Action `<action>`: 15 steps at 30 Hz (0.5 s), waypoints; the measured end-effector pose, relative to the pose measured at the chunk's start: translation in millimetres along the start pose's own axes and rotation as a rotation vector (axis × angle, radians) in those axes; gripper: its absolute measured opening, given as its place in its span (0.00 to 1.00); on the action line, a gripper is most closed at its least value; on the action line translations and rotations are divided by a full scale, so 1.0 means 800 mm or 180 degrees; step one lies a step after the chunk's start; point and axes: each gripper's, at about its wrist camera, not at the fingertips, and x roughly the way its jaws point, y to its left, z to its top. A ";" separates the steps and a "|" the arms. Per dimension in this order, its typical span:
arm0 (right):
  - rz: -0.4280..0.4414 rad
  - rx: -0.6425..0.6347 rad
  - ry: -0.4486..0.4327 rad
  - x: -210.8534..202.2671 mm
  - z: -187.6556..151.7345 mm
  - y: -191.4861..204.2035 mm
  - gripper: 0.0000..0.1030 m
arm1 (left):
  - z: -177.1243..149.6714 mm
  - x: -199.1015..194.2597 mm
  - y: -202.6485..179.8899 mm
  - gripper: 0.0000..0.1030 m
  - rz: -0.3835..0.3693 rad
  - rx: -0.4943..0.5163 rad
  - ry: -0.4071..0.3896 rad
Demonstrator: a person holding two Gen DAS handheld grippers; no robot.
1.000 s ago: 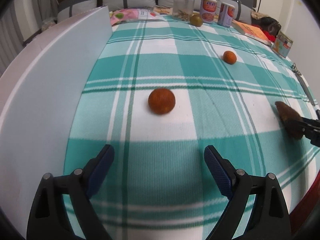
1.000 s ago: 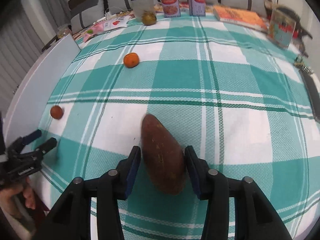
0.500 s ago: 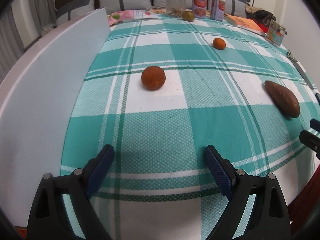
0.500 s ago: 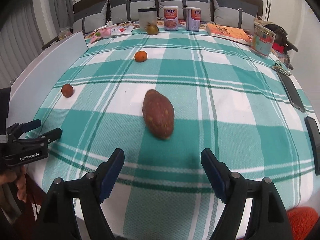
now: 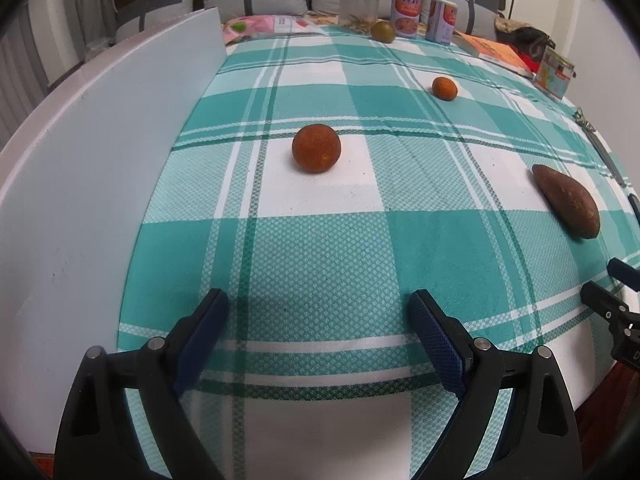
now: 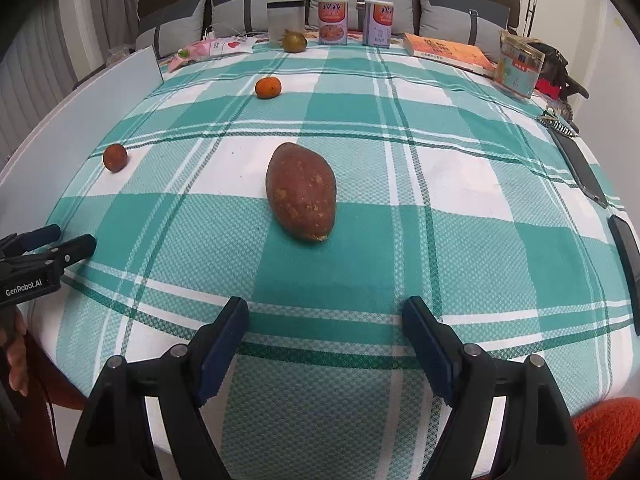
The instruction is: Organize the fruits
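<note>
On the near edge of the table, both grippers are held low and level, pointing across the checked cloth [image 6: 400, 140]. Left gripper [image 5: 318, 322]: jaws spread wide, nothing between them, blue pads [image 5: 202, 340] facing each other above a teal square; it sits just beside the white board [image 5: 80, 200] that stands along the table's left side. Right gripper [image 6: 324, 330]: jaws likewise spread wide and empty, aimed at the sweet potato [image 6: 301, 196], which lies on the cloth ahead of it, apart from the fingertips, long axis running roughly away from the camera. In the left view the same sweet potato [image 5: 568, 206] lies far to the right, with the right gripper's tips visible at the frame edge. Dark orange fruit [image 5: 316, 147] rests on a white square ahead of the left gripper, well apart from it. Small orange [image 6: 268, 87] sits farther back, alone. Greenish fruit [image 6: 294, 41] stands at the far edge, near the jar [image 6: 285, 20] and just left of two cartons [image 6: 333, 21]. Part of the person's left hand [image 6: 18, 360] shows below the left gripper's body in the right view.
</note>
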 end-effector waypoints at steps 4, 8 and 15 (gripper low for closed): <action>-0.0004 -0.0037 0.0025 0.004 -0.004 0.004 0.94 | 0.000 0.001 0.001 0.92 -0.0038 0.0002 -0.0008; -0.0015 -0.0036 0.0011 0.007 -0.007 0.007 1.00 | 0.006 0.002 0.007 0.92 -0.0162 0.0043 0.0118; 0.0104 0.0063 0.0081 0.004 -0.003 0.001 1.00 | 0.062 -0.004 0.029 0.90 -0.0787 -0.0097 0.0010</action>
